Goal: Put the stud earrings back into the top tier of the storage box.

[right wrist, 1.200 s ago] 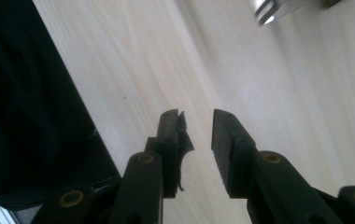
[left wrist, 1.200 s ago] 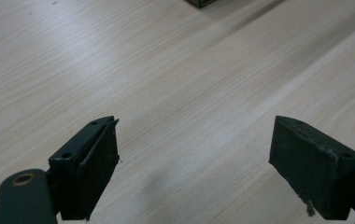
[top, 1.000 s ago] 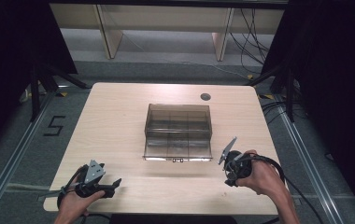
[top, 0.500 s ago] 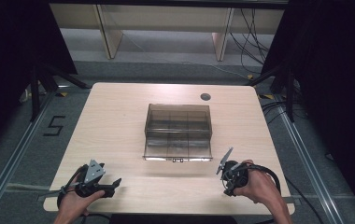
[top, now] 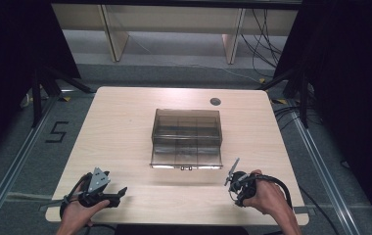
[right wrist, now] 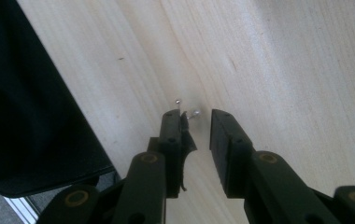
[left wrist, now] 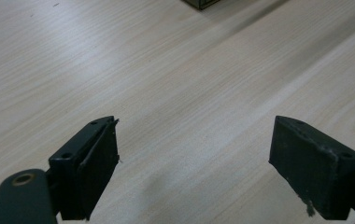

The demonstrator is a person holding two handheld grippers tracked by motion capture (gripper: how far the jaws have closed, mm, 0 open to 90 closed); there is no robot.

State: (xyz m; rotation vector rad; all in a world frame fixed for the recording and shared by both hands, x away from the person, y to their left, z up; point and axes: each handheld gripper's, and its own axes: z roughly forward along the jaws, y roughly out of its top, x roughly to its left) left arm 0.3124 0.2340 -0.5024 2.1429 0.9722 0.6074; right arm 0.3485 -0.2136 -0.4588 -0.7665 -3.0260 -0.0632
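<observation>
Right gripper view: a small silver pin (right wrist: 195,113) is seen on the wooden table (right wrist: 283,70) at the tips of the right gripper (right wrist: 195,122), whose jaws have just been closing, narrowly parted, nothing clamped. The left gripper (left wrist: 194,154) is held released.

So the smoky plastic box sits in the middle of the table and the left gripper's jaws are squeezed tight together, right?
Not quite. The box does sit mid-table, but the left gripper has its jaws spread wide apart with nothing between them, as the left gripper view shows.
</observation>
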